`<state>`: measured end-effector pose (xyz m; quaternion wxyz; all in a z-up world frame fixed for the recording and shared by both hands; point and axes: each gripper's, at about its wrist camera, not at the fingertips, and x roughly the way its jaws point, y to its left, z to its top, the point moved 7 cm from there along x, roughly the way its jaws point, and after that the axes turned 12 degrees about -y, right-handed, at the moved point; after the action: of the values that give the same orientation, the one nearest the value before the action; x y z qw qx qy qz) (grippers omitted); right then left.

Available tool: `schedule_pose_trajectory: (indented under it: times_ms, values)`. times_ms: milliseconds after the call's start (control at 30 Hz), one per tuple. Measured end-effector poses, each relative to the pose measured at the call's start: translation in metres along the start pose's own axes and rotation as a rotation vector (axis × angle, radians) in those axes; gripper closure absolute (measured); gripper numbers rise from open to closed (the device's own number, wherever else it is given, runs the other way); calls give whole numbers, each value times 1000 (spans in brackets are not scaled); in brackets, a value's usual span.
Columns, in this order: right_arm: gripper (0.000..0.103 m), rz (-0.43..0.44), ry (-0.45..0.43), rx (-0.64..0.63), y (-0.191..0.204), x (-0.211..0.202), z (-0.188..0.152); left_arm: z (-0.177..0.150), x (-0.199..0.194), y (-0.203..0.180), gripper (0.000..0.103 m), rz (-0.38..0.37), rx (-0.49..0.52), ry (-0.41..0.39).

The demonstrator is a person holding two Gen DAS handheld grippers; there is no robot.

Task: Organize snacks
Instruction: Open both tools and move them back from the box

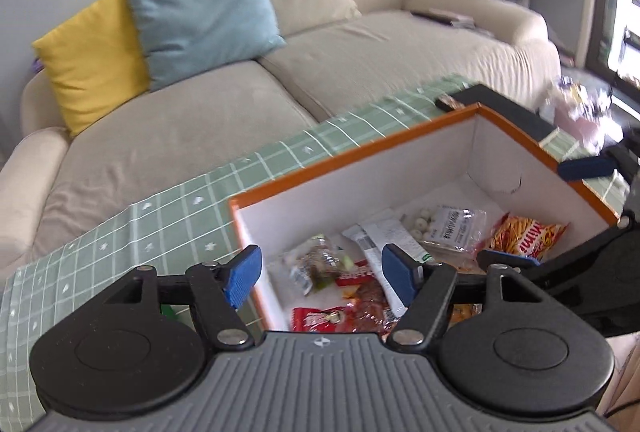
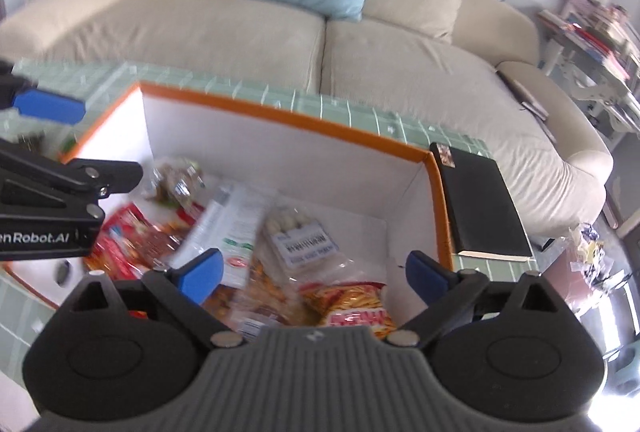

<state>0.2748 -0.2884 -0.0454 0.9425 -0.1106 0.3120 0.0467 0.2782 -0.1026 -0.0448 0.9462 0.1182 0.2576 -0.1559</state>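
Note:
An orange-rimmed white box (image 1: 352, 148) (image 2: 288, 112) stands on the green checked table and holds several snack packs: a red-yellow stick-snack bag (image 1: 524, 238) (image 2: 352, 306), a clear bag of white balls (image 1: 448, 224) (image 2: 296, 232), a white-green packet (image 1: 384, 244) (image 2: 232, 228), red packets (image 1: 352, 296) (image 2: 132, 240). My left gripper (image 1: 320, 274) is open and empty, above the box's near left corner. My right gripper (image 2: 316, 274) is open and empty, above the box's right half. Each gripper shows at the edge of the other's view.
A black notebook (image 2: 480, 204) (image 1: 504, 108) lies on the table against the box's right side. A beige sofa (image 1: 240, 80) with yellow, blue and beige cushions stands behind the table. A shelf with books (image 2: 592, 28) is at the far right.

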Motion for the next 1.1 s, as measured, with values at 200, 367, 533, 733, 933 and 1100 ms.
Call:
schedule_pose_trajectory:
  times_ms: [200, 367, 533, 733, 933, 1100]
  values:
    - [8, 5, -93, 124, 28, -25, 0, -16, -27, 32, 22, 67, -36, -65]
    - [8, 32, -170, 133, 67, -45, 3, -37, -46, 64, 22, 106, -95, -74]
    - [8, 110, -208, 152, 109, -58, 5, -65, -62, 97, 22, 146, -144, -77]
    - [8, 178, -219, 79, 158, -67, 8, -103, -78, 142, 22, 209, -242, -49]
    - [8, 272, -200, -6, 206, -71, 8, -138, -92, 180, 22, 251, -326, -24]
    - [8, 304, -179, -75, 239, -65, 8, -156, -97, 209, 22, 239, -405, -29]
